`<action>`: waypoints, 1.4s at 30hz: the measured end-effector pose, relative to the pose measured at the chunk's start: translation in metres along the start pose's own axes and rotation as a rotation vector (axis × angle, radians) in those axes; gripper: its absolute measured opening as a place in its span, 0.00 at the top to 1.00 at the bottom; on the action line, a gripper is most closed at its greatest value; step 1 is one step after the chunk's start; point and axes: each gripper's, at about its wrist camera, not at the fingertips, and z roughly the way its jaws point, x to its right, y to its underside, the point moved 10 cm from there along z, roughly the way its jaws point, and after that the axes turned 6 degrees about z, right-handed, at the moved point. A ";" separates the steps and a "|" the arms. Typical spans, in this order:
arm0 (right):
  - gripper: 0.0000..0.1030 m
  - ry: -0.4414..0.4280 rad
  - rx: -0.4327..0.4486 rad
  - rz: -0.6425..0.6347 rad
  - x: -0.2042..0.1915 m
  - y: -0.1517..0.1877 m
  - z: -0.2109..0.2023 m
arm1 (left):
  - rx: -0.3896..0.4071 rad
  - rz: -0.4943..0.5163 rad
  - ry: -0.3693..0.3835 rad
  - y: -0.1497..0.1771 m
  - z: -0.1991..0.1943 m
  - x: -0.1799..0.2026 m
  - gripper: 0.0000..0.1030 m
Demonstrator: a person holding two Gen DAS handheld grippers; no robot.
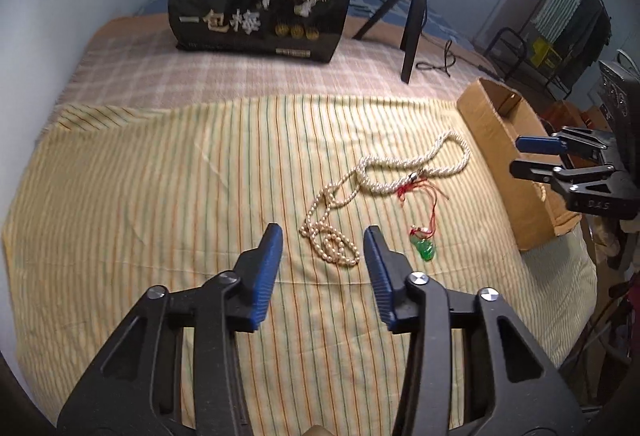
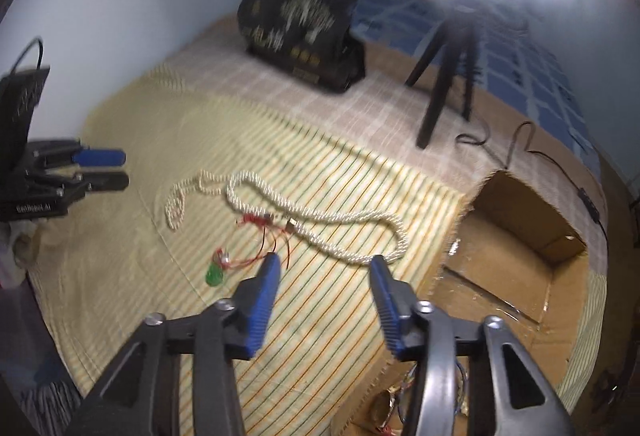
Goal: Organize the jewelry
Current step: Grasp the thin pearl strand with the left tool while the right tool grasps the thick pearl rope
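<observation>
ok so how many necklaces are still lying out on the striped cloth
3. A thin pearl strand lies ahead of the left tool; a thick twisted pearl rope lies beyond it; a red-cord green pendant lies right of the strand. More jewelry sits in the cardboard box, partly hidden.

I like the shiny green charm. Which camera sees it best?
The left wrist view: the green pendant lies sharp and well lit on the striped cloth, red cord attached. The right wrist view shows it too, but blurred and smaller.
</observation>
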 end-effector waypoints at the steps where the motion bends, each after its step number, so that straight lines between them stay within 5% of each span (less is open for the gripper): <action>1: 0.60 0.011 -0.012 -0.020 -0.002 0.001 0.004 | -0.005 0.002 0.003 0.001 0.003 0.000 0.63; 17: 0.71 0.150 -0.154 -0.238 -0.012 0.005 0.071 | -0.068 0.050 0.002 0.003 0.045 0.003 0.64; 35: 0.76 0.160 -0.195 -0.300 -0.017 -0.004 0.105 | -0.110 0.135 -0.078 -0.008 0.090 0.003 0.64; 39: 0.90 0.142 -0.203 -0.305 -0.024 -0.003 0.107 | -0.097 0.129 -0.110 -0.009 0.092 -0.001 0.92; 42: 0.94 0.131 -0.198 -0.291 -0.026 -0.002 0.106 | -0.085 0.106 -0.103 -0.009 0.092 -0.003 0.95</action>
